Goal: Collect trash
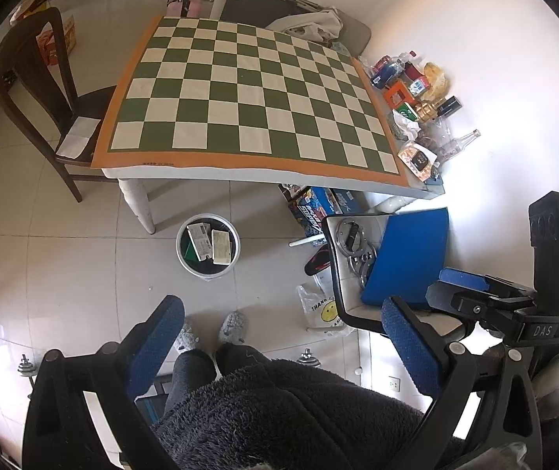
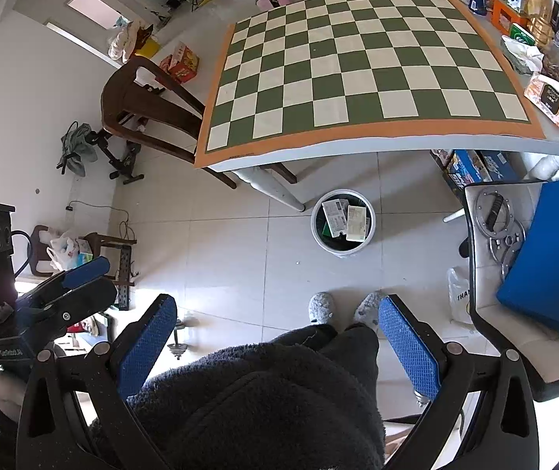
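Note:
A round white trash bin (image 1: 208, 243) stands on the tiled floor by the table leg, with flat cartons inside; it also shows in the right wrist view (image 2: 343, 222). A pile of wrappers, boxes and bottles (image 1: 416, 105) lies along the table's right edge, also in the right wrist view (image 2: 534, 39). My left gripper (image 1: 283, 337) is open and empty, held high over the person's lap. My right gripper (image 2: 277, 337) is open and empty, also held high. The right gripper shows at the right of the left wrist view (image 1: 514, 305).
A table with a green-and-white checkered cloth (image 1: 248, 94) fills the middle. A dark wooden chair (image 1: 40, 90) stands at its left. A white chair with a blue cushion (image 1: 408, 254) and metal rings stands at the right. Boxes (image 1: 318, 203) lie under the table.

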A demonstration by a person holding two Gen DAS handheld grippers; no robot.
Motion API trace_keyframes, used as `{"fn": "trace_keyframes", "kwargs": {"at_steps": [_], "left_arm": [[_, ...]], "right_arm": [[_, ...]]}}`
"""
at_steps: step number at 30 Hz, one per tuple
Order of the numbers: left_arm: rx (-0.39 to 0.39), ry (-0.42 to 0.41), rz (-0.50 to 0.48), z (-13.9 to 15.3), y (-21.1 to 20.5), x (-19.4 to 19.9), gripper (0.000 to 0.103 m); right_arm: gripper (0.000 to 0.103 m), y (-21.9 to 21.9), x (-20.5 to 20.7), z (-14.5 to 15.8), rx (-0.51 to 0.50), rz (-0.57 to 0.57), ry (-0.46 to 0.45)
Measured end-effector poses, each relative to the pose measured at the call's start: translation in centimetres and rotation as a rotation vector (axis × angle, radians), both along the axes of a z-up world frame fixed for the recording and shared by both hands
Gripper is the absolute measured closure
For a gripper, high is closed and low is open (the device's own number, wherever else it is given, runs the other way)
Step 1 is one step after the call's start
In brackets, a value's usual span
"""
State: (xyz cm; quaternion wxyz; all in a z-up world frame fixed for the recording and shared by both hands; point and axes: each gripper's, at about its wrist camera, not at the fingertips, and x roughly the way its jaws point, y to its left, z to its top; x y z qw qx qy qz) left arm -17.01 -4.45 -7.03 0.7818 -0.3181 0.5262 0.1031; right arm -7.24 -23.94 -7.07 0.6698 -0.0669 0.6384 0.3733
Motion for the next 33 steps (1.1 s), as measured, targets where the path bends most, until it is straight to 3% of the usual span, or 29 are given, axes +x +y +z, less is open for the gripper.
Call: {"fn": "trace_keyframes", "kwargs": {"at_steps": [33], "left_arm": [[-0.004,-0.003,-0.016,-0.18,0.73,-0.5,0.0]], "right_arm": [[0.0,0.64,-0.48,0.54,0.0,0.001,-0.004]]}}
